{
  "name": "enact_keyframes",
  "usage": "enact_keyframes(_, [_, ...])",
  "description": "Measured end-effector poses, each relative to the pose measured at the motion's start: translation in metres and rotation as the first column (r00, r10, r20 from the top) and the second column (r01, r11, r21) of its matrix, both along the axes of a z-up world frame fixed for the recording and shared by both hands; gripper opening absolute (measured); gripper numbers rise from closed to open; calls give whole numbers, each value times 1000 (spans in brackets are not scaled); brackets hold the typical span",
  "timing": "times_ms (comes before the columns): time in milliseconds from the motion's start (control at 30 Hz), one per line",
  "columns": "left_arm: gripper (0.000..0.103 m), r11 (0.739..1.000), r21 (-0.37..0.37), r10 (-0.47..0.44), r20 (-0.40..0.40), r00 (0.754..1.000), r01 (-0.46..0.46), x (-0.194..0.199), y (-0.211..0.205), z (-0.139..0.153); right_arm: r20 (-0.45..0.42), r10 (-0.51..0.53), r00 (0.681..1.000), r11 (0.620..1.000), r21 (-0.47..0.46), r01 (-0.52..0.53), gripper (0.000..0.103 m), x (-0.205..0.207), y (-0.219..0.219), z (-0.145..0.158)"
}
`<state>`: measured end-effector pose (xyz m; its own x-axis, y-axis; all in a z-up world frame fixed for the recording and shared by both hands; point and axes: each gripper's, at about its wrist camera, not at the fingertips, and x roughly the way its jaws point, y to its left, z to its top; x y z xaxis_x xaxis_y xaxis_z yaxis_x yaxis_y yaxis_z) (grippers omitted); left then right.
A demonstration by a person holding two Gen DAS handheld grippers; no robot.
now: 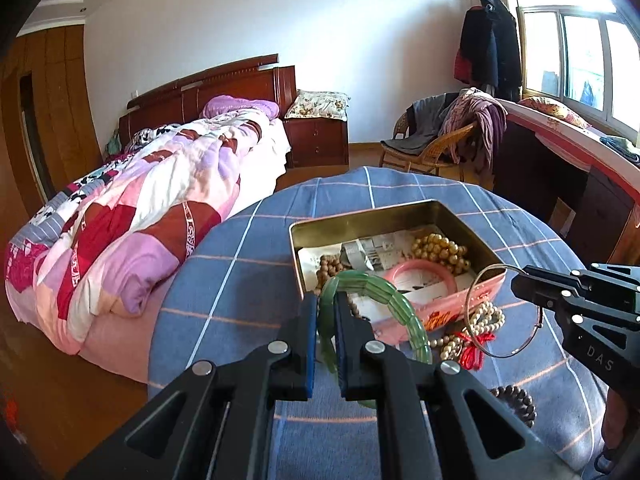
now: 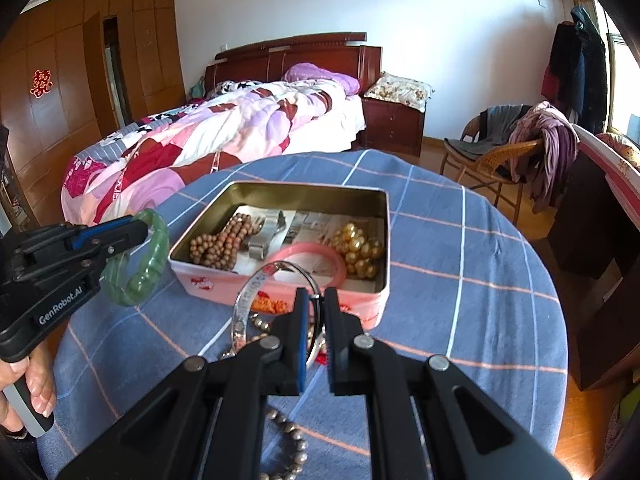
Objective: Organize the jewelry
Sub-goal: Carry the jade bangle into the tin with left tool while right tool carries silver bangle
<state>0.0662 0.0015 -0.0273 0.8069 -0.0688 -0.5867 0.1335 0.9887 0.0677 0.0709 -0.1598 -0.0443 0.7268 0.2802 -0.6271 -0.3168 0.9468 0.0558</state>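
The left gripper (image 1: 323, 300) has its blue-padded jaws pinched nearly together on the rim of a chunky, ribbed, translucent green bangle (image 1: 384, 300), which stands on edge between the pads and arcs away toward 2 o'clock in the left wrist view; seen from the right wrist camera, the same bangle hangs at 9 o'clock, clear of the cloth. The right gripper (image 2: 316, 300) is likewise closed almost fully, clamping a thin silver wire hoop bracelet (image 2: 256, 292) whose ring rises toward 11 o'clock from the pads, partly overlapping the front wall of the box in that view. Between the two tools sits an open rectangular tin box with a pink outside and gold metal inside (image 2: 312, 190), resting on a round table under a blue cloth checked with white and orange lines (image 2: 460, 240). Inside the tin, on printed paper, lie a coil of brown wooden beads (image 2: 218, 242) at 9 o'clock, a silver metal clasp piece (image 2: 266, 236) near the middle, a cluster of gold pearl beads (image 2: 358, 250) at 3 o'clock, and a smooth pink bangle (image 2: 316, 256) against the near wall. Outside the tin, just beside its near wall, a string of cream beads with a red tassel (image 1: 476, 332) rests on the cloth, and a dark brown bead bracelet (image 1: 516, 400) lies nearer the camera at 5 o'clock. A hand (image 2: 28, 392) grips the left tool's handle.
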Motion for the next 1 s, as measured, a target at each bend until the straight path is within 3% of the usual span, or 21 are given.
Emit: enact_keyframes(1000, [7,999,44,-18,-2,1000,18,47,-18,14,37,-13,999,1000,10,12,9,36,-2,22])
